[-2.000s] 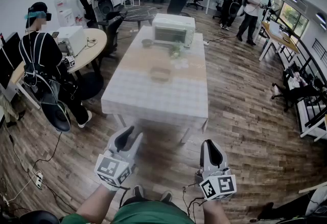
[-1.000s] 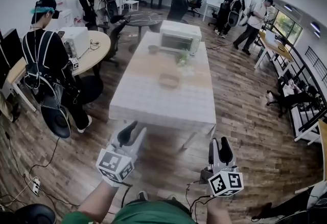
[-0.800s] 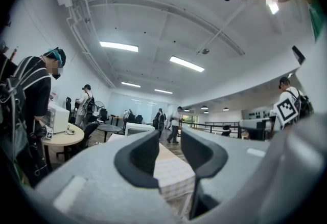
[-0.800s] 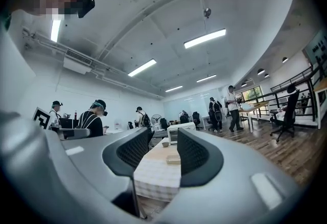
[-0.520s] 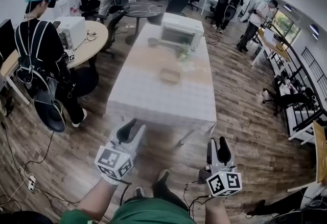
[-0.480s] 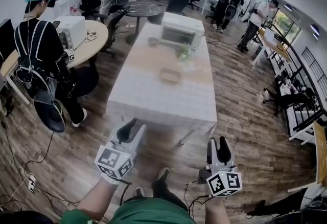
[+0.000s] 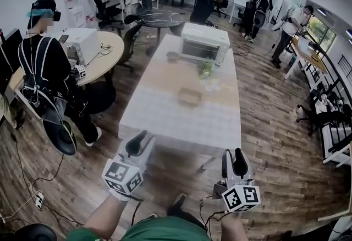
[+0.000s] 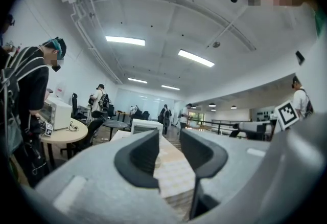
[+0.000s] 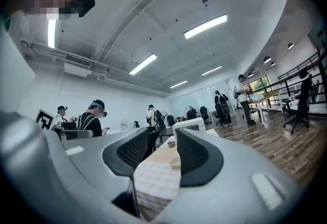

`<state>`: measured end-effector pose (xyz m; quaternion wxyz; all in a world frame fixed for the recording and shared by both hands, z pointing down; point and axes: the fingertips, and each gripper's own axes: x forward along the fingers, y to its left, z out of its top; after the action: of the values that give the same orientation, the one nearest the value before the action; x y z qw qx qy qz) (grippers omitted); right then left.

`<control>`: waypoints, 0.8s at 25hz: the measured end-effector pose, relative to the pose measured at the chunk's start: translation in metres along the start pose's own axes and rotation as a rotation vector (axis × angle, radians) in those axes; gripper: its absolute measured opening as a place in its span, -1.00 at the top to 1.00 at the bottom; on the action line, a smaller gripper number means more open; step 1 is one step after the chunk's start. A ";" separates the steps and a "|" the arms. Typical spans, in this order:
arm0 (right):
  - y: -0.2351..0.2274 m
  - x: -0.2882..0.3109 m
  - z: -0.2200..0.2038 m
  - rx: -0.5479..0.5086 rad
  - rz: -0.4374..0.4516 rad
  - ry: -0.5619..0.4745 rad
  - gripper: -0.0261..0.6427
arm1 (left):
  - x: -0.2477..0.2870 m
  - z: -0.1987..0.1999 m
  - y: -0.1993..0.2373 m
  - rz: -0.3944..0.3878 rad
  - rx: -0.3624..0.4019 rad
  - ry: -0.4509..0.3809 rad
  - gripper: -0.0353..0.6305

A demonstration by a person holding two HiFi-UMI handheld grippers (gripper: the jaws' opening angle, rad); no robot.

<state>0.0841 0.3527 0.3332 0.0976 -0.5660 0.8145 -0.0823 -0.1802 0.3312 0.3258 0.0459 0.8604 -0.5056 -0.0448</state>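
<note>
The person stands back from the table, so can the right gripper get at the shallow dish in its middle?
Probably not yet. The right gripper, jaws apart and empty, hangs over the floor short of the table, and the shallow dish lies mid-table. Nothing stands in between.

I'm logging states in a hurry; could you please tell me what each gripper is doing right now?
Left gripper: open, nothing between its fingers.
Right gripper: open, nothing between its fingers.

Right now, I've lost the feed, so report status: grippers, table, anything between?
Both open, empty: left gripper, right gripper. Table ahead, not touched; oven and dish on it. Wood floor between grippers and table.
</note>
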 end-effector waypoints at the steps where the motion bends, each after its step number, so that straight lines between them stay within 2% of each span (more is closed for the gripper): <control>1: -0.007 0.010 0.001 0.006 0.007 0.002 0.44 | 0.011 0.001 0.001 0.006 0.002 0.004 0.51; 11: -0.085 0.080 0.012 0.049 0.048 -0.001 0.44 | 0.103 0.001 -0.001 0.062 0.021 0.040 0.51; 20: -0.132 0.105 0.016 0.056 0.078 0.006 0.44 | 0.159 -0.006 -0.018 0.068 0.028 0.055 0.51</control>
<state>0.1716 0.2078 0.3432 0.1140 -0.5307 0.8335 -0.1029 -0.0864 0.2009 0.3246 0.0491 0.8441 -0.5338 -0.0123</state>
